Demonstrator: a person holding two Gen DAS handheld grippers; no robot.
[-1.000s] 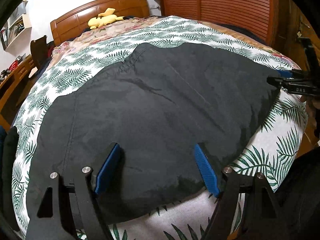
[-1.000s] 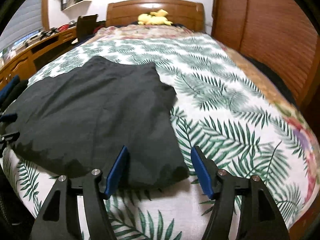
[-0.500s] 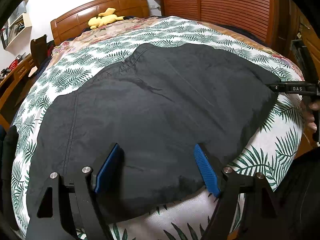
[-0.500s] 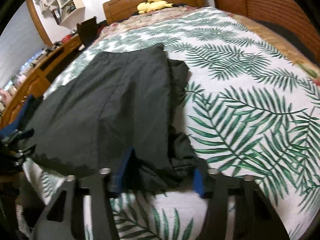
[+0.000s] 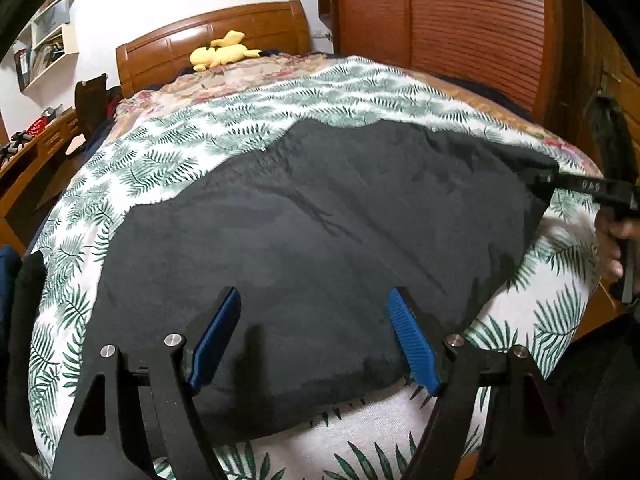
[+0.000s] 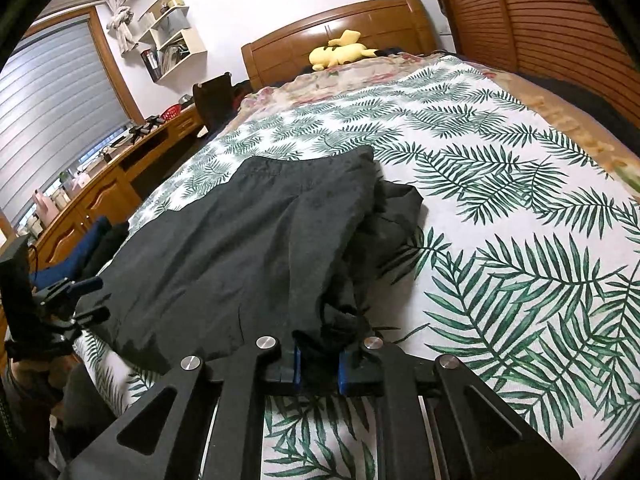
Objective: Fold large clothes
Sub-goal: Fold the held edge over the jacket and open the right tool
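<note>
We see a large black garment [image 5: 304,240] lying spread on the bed [image 6: 500,208], over a bedspread with green leaf print, at the near end of the bed. Our left tongs [image 5: 314,340] stand wide open above the near edge of the garment, and the two blue pads hold nothing. Our right tongs [image 6: 318,366] are nearly closed, and a bunched corner of the black cloth is pinched between the blue pads; from there the cloth rises in folds and wrinkles toward the far side. In the left view the right tongs appear at the right edge, at the right corner of the garment. At the far end of the bed, near the wooden headboard [image 6: 340,24], lies a yellow soft toy [image 6: 340,52]. On the left stands a wooden desk [image 6: 104,184].
</note>
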